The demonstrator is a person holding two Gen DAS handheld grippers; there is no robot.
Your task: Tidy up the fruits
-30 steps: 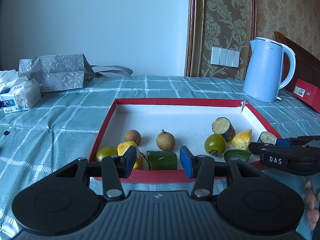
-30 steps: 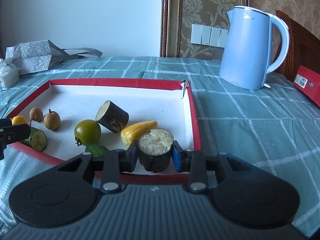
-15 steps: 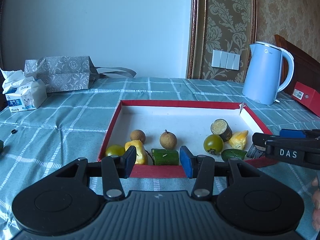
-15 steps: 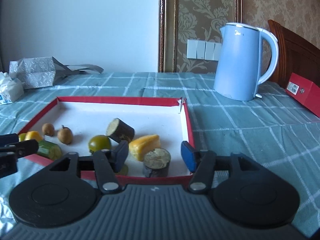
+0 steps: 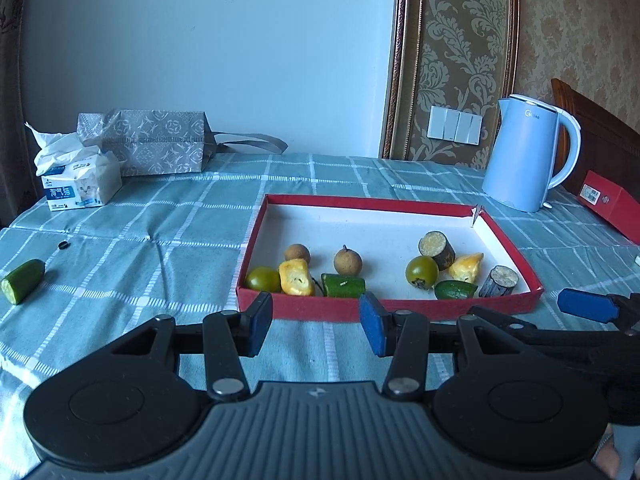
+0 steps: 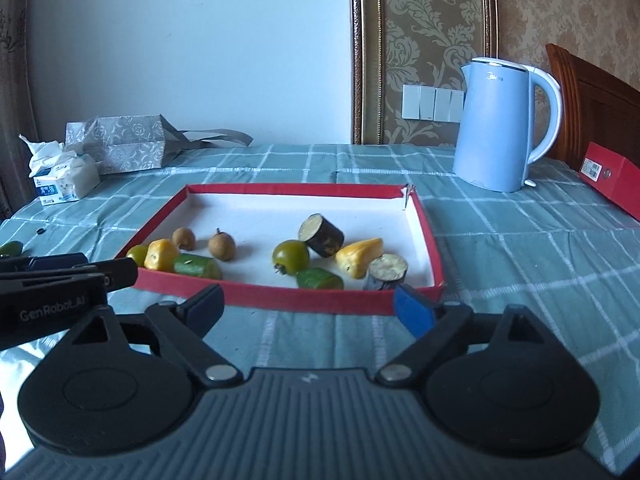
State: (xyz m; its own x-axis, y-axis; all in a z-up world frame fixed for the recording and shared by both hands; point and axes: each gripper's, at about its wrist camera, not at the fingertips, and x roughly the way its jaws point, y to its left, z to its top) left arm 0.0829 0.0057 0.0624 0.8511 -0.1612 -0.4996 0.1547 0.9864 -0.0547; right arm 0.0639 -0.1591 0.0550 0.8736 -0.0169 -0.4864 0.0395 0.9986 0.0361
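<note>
A red-rimmed white tray (image 5: 384, 308) (image 6: 304, 298) on the checked cloth holds several fruit and vegetable pieces: two green tomatoes, two brown longans, yellow pepper pieces, cucumber pieces and two eggplant chunks. One eggplant chunk (image 6: 386, 272) (image 5: 498, 281) stands in the tray's near right corner. A cucumber piece (image 5: 23, 287) lies on the cloth far left of the tray. My left gripper (image 5: 316, 330) is open and empty, in front of the tray's near rim. My right gripper (image 6: 308, 308) is wide open and empty, in front of the near rim.
A light blue kettle (image 5: 528, 154) (image 6: 498, 124) stands behind the tray's right side. A red box (image 6: 610, 178) lies at the far right. A tissue pack (image 5: 78, 186) and a grey paper bag (image 5: 148, 146) sit at the back left. A small black ring (image 5: 63, 245) lies on the cloth.
My right gripper let go of the eggplant chunk in the tray's near right corner, opened wide and drew back. My left gripper also drew back from the tray.
</note>
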